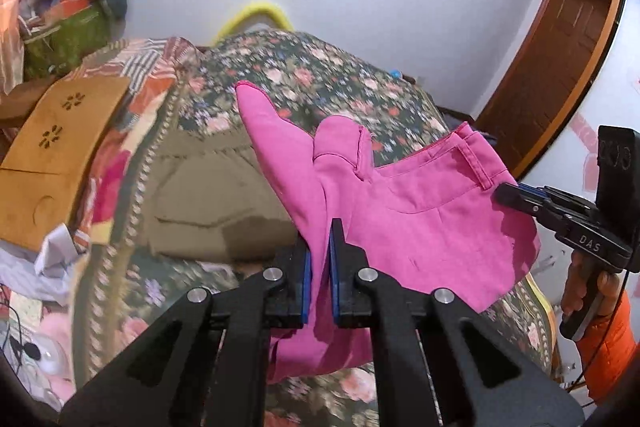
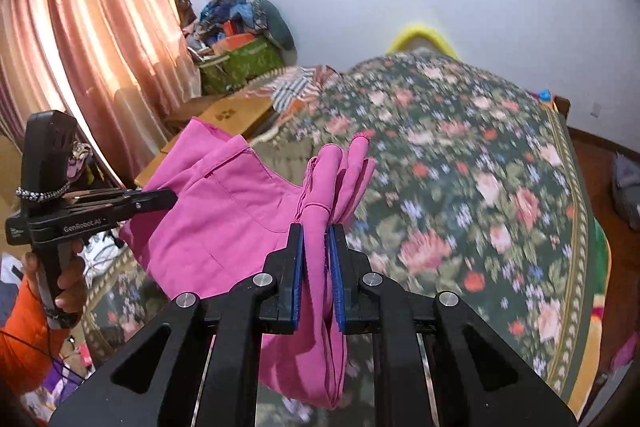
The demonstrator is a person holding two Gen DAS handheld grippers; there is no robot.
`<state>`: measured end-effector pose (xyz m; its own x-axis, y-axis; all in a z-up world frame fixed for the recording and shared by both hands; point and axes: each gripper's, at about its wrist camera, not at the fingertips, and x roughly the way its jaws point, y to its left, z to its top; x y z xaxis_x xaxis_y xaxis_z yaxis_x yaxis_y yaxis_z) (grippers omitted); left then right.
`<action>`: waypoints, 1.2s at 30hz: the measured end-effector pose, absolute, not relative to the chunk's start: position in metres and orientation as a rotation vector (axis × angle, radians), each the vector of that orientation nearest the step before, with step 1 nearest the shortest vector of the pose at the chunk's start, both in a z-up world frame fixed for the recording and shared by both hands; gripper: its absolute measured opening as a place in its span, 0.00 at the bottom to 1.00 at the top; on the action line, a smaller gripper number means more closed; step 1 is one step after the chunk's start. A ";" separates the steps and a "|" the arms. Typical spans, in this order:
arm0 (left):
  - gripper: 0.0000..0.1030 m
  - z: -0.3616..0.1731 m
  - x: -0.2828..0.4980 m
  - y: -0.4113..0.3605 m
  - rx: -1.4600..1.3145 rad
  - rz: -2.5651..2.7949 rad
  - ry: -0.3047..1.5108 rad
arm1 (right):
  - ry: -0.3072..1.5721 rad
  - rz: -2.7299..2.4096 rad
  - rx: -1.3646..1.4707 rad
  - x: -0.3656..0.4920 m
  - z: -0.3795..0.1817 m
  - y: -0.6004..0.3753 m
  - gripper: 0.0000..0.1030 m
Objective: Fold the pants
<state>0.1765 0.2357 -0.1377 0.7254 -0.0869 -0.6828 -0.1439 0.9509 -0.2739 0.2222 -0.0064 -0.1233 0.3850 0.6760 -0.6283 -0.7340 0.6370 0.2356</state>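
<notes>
Pants (image 1: 420,227): pink, lifted above the floral bed (image 1: 320,75), stretched between both grippers.
Left hand-held gripper (image 1: 320,231): clamped on bunched fabric.
Right hand-held gripper (image 2: 316,231): clamped on gathered fabric.

Pink pants (image 1: 420,223), dark green floral bedspread (image 2: 480,163), khaki garment (image 1: 208,211), salmon curtains (image 2: 80,27).

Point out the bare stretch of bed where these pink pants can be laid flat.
The floral bedspread lies open on its right half, from the pink pants across to the right edge. The left side is crowded: khaki pants, then a wooden box. Both claws grip the pink pants.
</notes>
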 end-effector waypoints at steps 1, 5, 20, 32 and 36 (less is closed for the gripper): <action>0.06 -0.137 0.177 0.242 -0.328 0.032 0.759 | 0.752 0.903 -0.083 0.223 -0.122 -0.002 0.11; 0.06 -0.137 0.186 0.267 -0.332 0.047 0.750 | 0.747 0.913 -0.079 0.234 -0.118 0.020 0.11; 0.06 -0.173 0.236 0.359 -0.296 0.155 0.776 | 0.778 0.959 -0.112 0.286 -0.150 0.115 0.11; 0.18 -0.264 0.267 0.410 -0.344 0.204 0.934 | 0.895 0.894 -0.220 0.321 -0.228 0.156 0.11; 0.31 -0.264 0.260 0.422 -0.367 0.237 0.923 | 0.990 0.885 -0.244 0.327 -0.253 0.153 0.14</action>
